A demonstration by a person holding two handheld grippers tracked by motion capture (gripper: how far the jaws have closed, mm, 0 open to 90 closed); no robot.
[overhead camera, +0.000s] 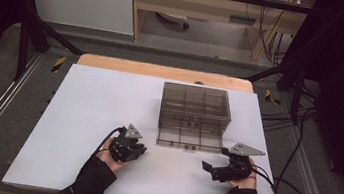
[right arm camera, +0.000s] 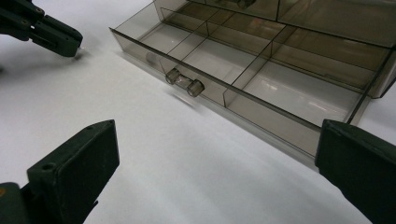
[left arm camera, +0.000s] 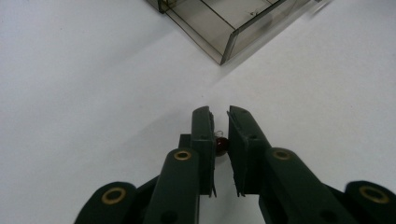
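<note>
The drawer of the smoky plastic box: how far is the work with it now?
Done: the drawer is pulled open, its compartments bare. In hand: the left gripper pinches a small dark bead-like piece above the table. Left: probably dropping it into a compartment; the right gripper waits open.

The desk (overhead camera: 82,115) is seen from high above; the smoky drawer box (overhead camera: 192,116) is viewed close, low, by both tool cameras.

A white table (overhead camera: 87,116) carries a smoky clear drawer box (overhead camera: 193,111).
</note>
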